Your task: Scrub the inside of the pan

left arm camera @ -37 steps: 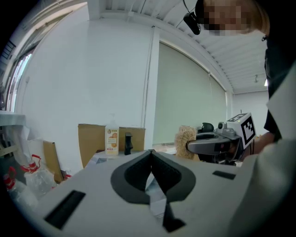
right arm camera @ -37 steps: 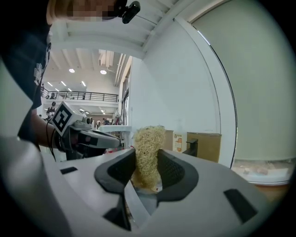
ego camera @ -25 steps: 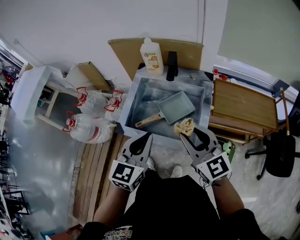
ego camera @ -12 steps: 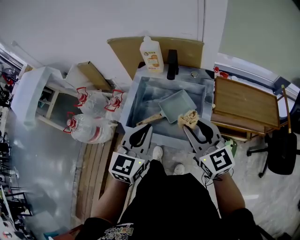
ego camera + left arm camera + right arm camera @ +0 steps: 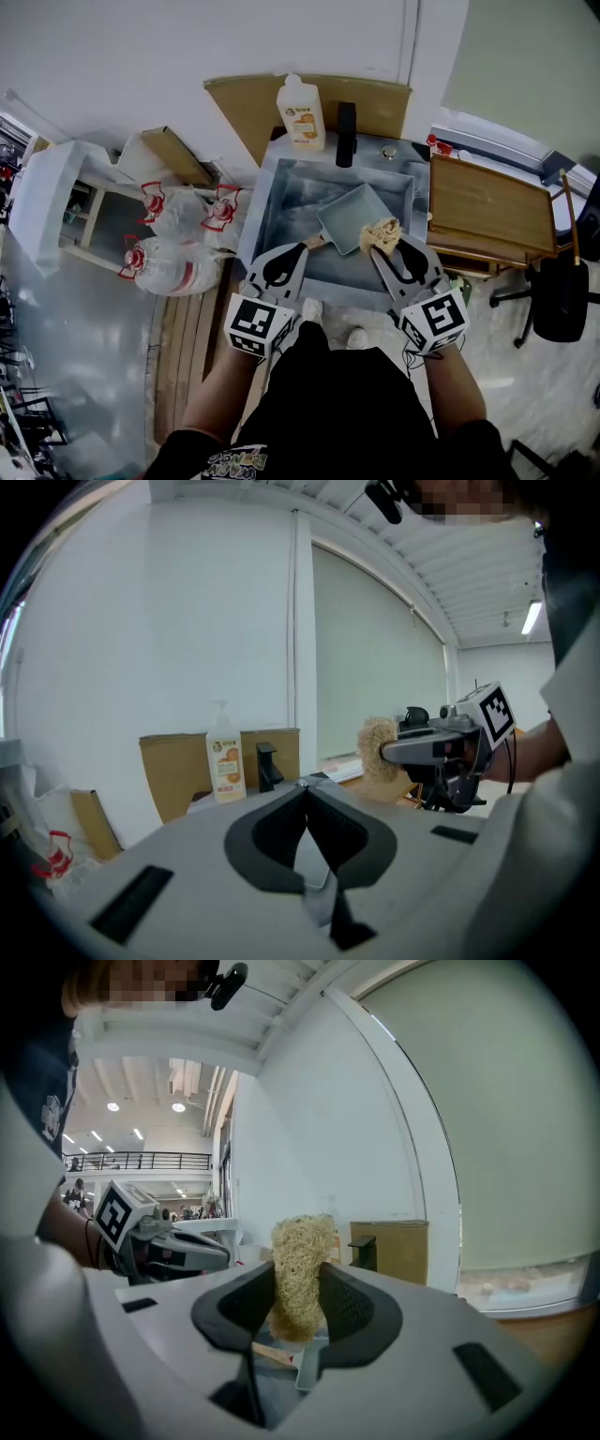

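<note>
A square grey-blue pan (image 5: 353,216) with a wooden handle (image 5: 313,243) lies tilted in the metal sink (image 5: 272,202). My right gripper (image 5: 386,242) is shut on a tan fibrous scrubber (image 5: 380,233), which sits over the pan's near right edge. In the right gripper view the scrubber (image 5: 300,1258) stands upright between the pads. My left gripper (image 5: 302,247) is shut with nothing in it, its tip just at the end of the pan handle. In the left gripper view my left gripper (image 5: 306,794) shows its jaws meeting, with the scrubber (image 5: 377,750) off to its right.
A soap bottle (image 5: 302,111) and a black faucet (image 5: 346,133) stand at the sink's far rim before a cardboard sheet (image 5: 246,108). A wooden table (image 5: 487,211) adjoins on the right, with a dark chair (image 5: 558,300) beyond. Water jugs (image 5: 173,244) lie on the floor at left.
Both grippers have moved forward over the sink. The scrubber went from the sink's near rim to the pan's edge. The left tip reached the handle's end.
</note>
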A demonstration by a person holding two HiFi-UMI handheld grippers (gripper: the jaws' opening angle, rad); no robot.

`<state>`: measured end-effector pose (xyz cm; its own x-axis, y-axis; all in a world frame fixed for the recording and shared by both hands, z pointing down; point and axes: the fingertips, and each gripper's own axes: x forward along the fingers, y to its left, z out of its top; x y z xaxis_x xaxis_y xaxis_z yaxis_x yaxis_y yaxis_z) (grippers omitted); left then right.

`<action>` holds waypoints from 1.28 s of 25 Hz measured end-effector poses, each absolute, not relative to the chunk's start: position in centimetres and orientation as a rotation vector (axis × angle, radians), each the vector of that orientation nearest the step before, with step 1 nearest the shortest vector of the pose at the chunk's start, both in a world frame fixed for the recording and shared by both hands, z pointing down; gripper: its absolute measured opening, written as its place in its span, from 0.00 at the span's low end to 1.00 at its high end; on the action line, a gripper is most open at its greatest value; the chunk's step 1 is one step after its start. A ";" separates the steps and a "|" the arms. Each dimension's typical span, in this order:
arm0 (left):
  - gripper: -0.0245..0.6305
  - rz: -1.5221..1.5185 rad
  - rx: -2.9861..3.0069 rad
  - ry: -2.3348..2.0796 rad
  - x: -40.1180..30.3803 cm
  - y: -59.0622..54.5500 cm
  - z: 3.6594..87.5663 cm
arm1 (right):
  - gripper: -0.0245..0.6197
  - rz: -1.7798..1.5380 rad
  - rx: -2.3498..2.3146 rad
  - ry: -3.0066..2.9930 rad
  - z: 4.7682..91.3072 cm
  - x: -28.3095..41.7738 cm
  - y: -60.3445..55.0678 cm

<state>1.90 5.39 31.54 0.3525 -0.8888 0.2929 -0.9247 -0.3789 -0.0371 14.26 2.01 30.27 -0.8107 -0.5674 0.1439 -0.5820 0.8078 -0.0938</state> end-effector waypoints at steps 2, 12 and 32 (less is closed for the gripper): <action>0.05 0.431 2.477 -1.628 1.4 4.4 32.4 | 0.27 0.220 0.938 -2.865 30.7 13.6 1.2; 0.05 0.588 2.466 -1.389 -1.2 0.1 39.2 | 0.27 0.312 1.002 -2.757 34.3 9.6 -3.0; 0.29 0.942 2.348 -0.916 -2.1 -3.3 53.6 | 0.27 0.535 0.992 -2.518 45.8 4.1 -10.5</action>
<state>-2.07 -3.27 53.56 0.5468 -0.4116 0.7291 -0.7171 -0.6798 0.1540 4.08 -10.47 45.76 -0.6785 -0.5603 0.4751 -0.7050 0.6783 -0.2068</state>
